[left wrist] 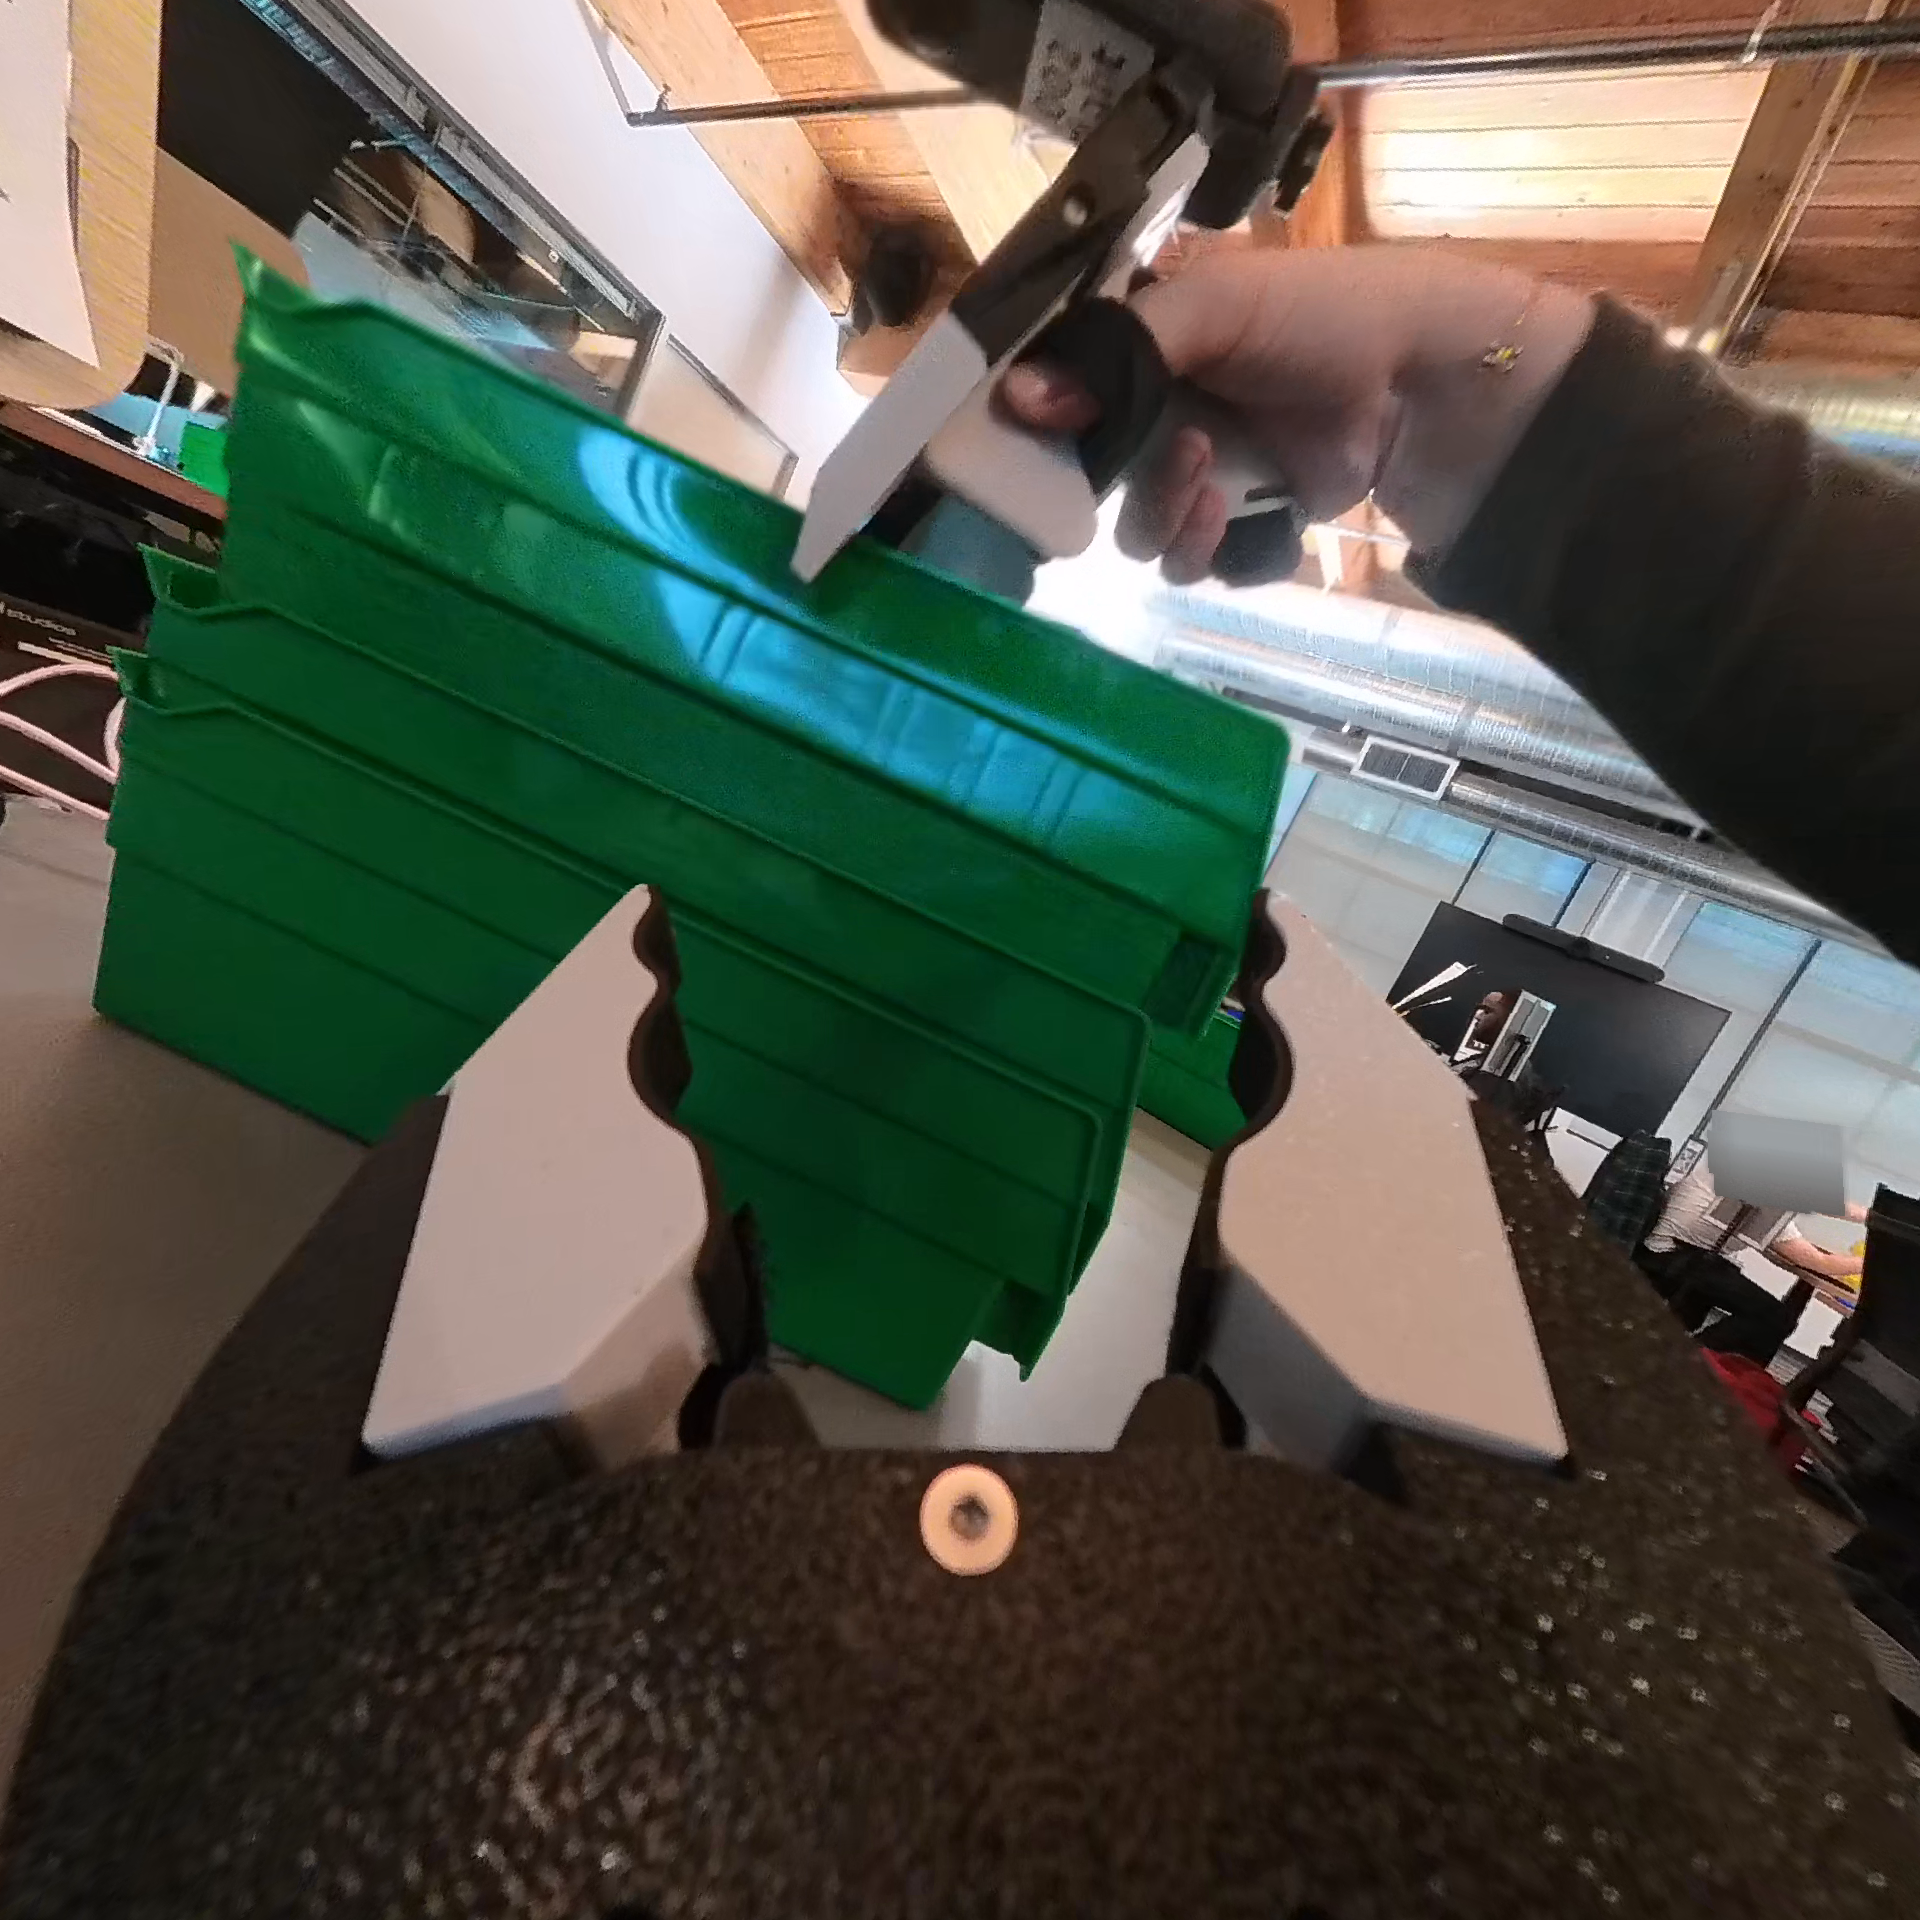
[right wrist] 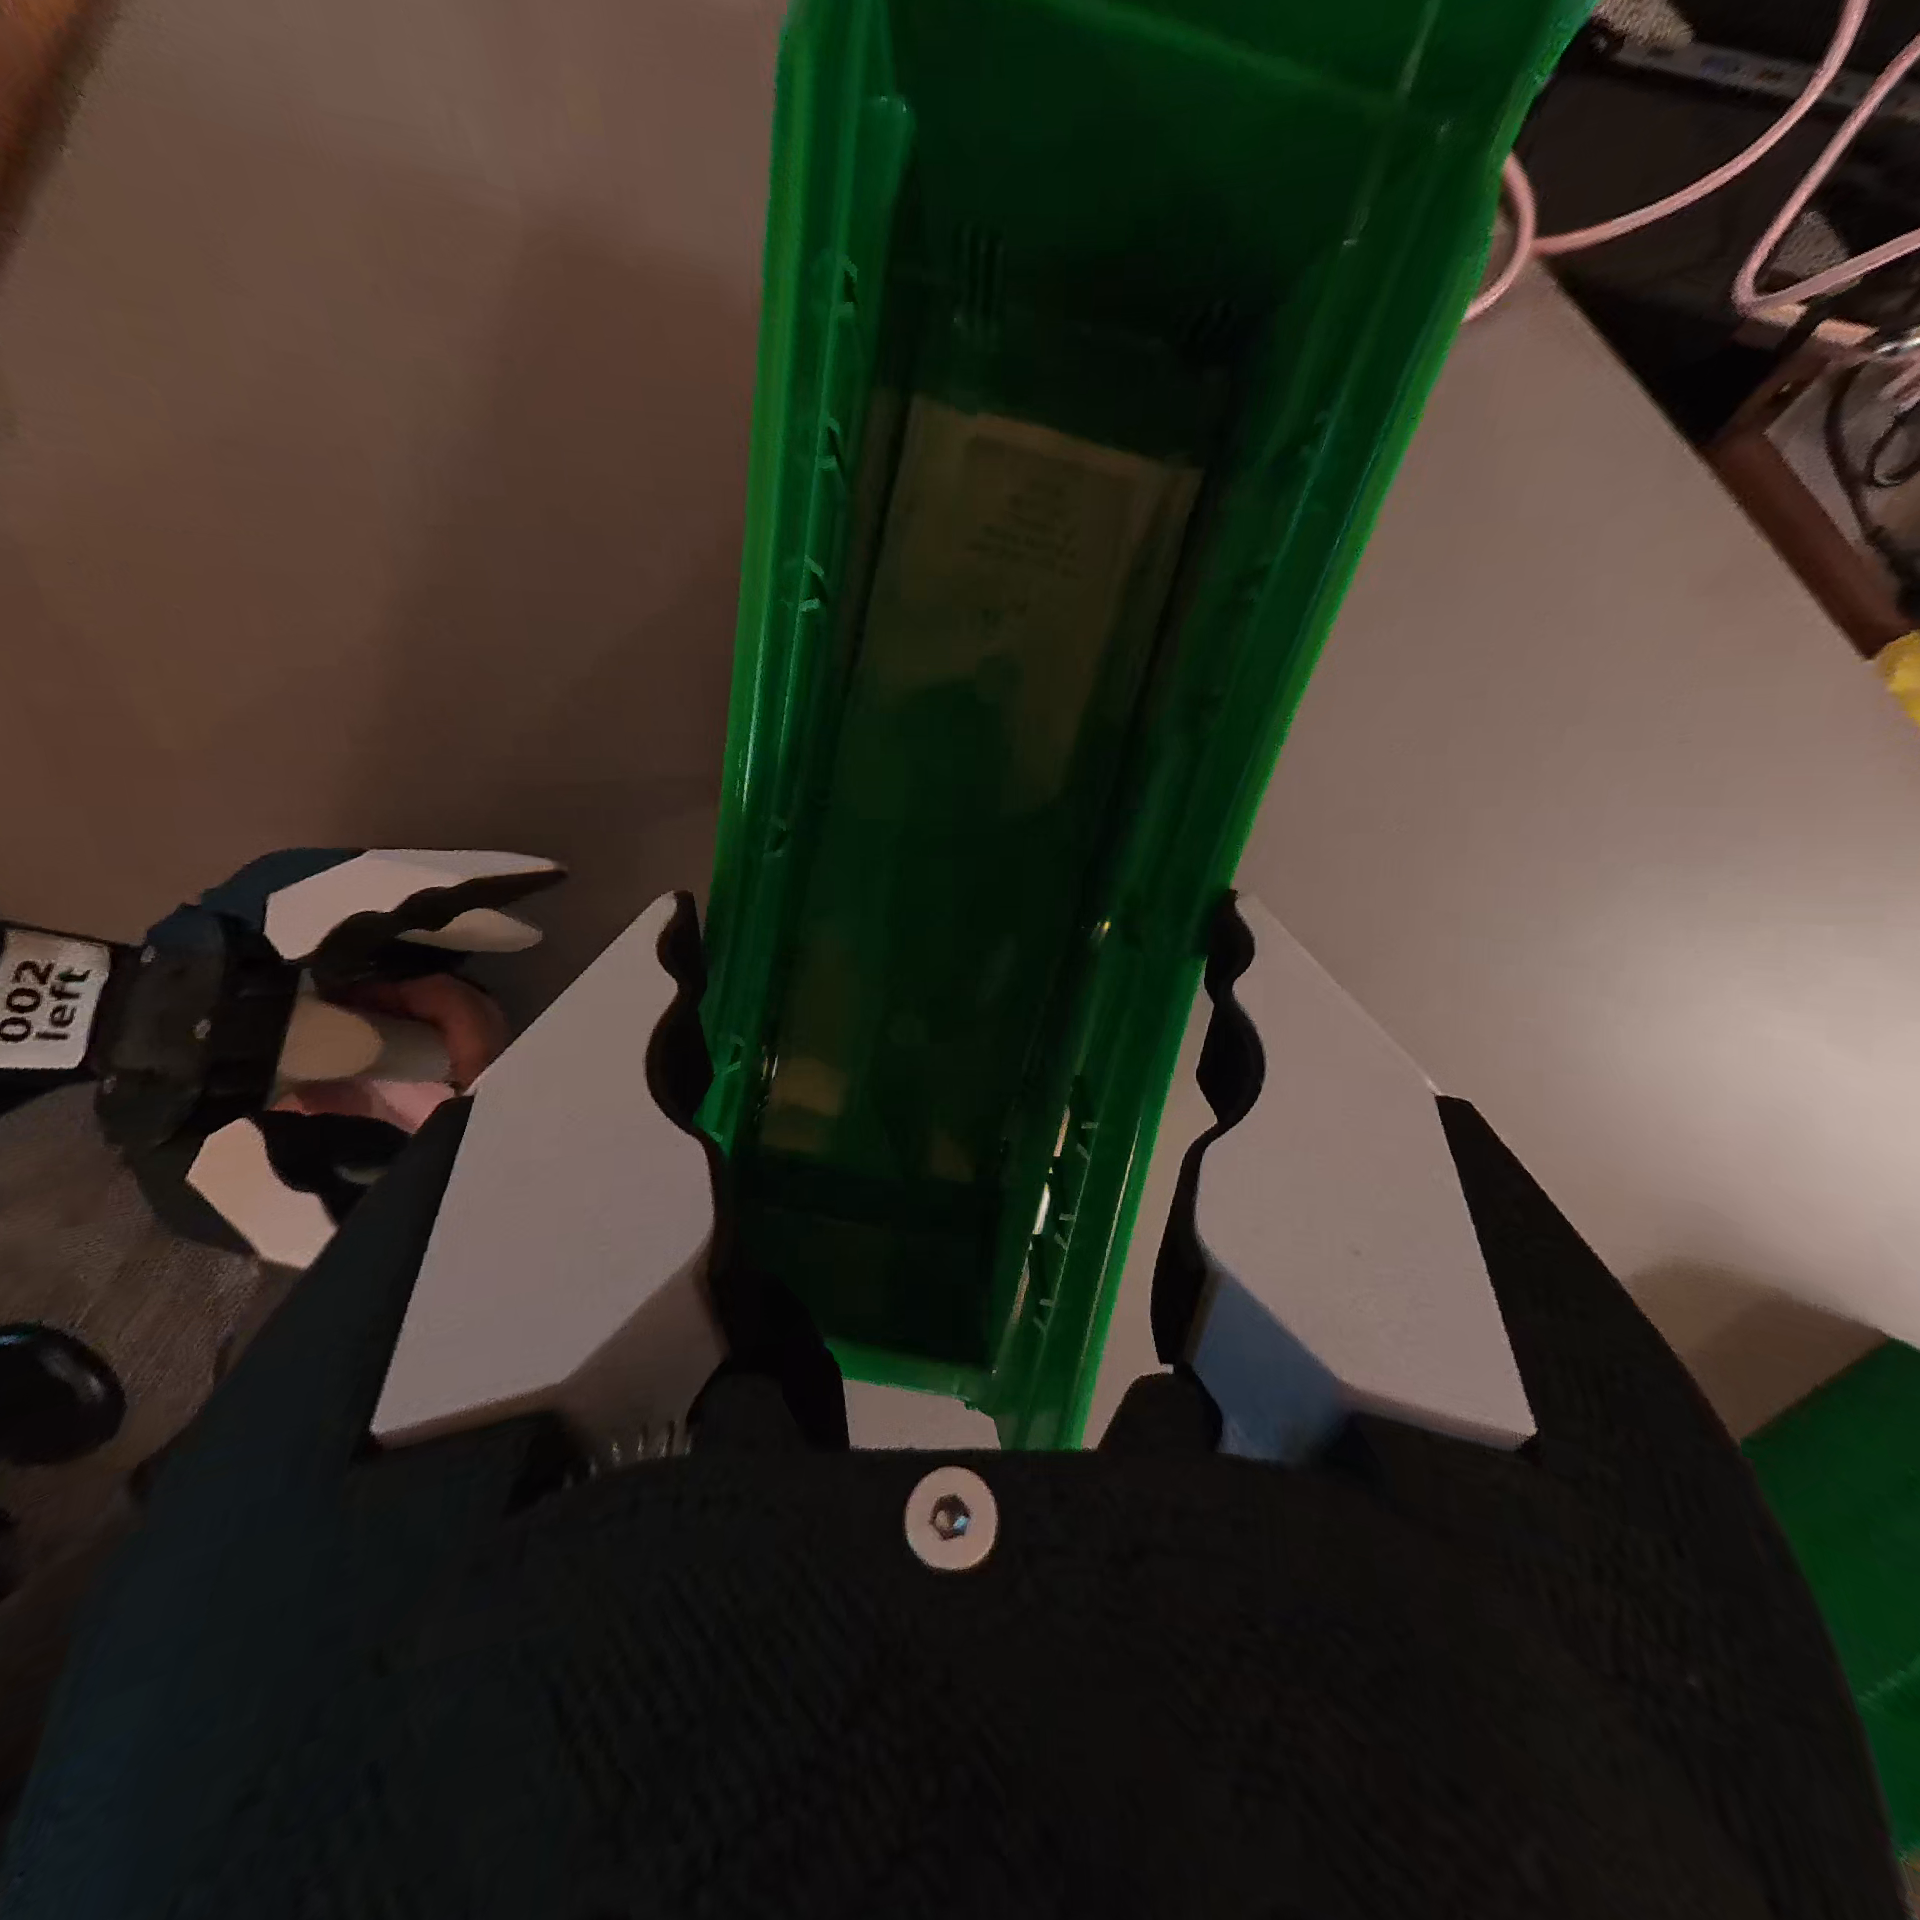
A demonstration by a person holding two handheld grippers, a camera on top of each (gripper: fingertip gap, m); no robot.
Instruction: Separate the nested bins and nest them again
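Nested green bins point(left wrist: 623, 831): stacked on counter point(left wrist: 156, 1195), top bin tilted. Right hand-held gripper point(left wrist: 831, 551) at its rim, grip indeterminable; left hand-held gripper point(left wrist: 956, 977) apart. Separation barely begun.

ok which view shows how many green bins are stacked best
The left wrist view: the stack of green bins is seen from the side on the table, its stepped rims countable, the top bin tilted. The right wrist view looks straight down into the top bin, so the layers below are hidden.
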